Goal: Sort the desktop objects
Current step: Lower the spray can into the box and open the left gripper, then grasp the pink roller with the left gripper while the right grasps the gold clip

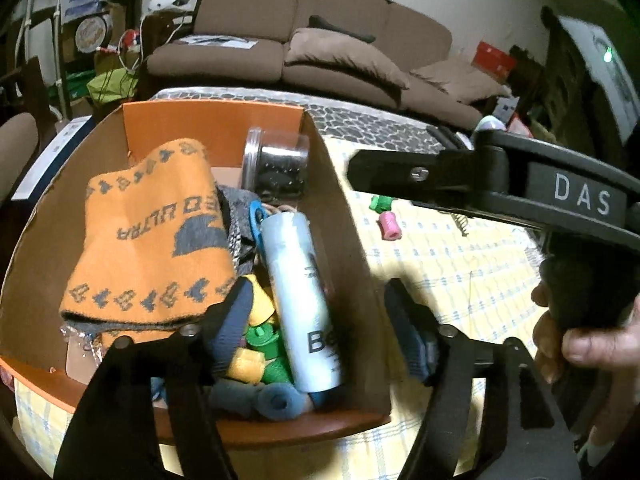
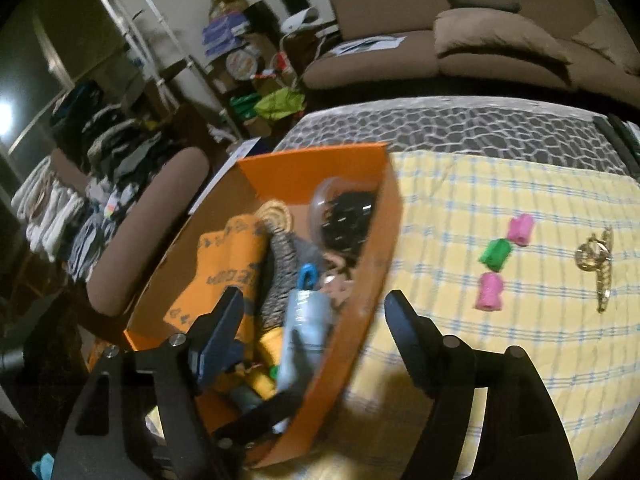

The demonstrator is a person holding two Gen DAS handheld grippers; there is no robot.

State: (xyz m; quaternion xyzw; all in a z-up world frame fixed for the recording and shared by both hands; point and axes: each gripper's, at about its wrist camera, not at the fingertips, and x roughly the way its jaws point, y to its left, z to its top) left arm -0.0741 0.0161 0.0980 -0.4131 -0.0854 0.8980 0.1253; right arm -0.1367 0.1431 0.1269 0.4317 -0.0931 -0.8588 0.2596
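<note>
An orange cardboard box (image 1: pixel 344 216) holds an orange knit cloth (image 1: pixel 148 232), a clear jar of dark bits (image 1: pixel 276 164), a white spray can (image 1: pixel 304 304), a blue clip and several yellow, green and grey spools. My left gripper (image 1: pixel 317 286) hangs open over the box's right wall, with the can lying untouched below it. My right gripper (image 2: pixel 314 294) is open too, above the same box (image 2: pixel 384 248). Two pink spools (image 2: pixel 489 291), a green spool (image 2: pixel 496 254) and a gold hair clip (image 2: pixel 598 268) lie on the yellow cloth.
The yellow checked tablecloth (image 2: pixel 500 360) covers the table, with a grey patterned mat (image 2: pixel 460 128) behind it. A brown sofa (image 1: pixel 340 40) stands beyond, a brown chair (image 2: pixel 152 220) to the box's left. A hand (image 1: pixel 580 344) holds the other gripper's handle at the right.
</note>
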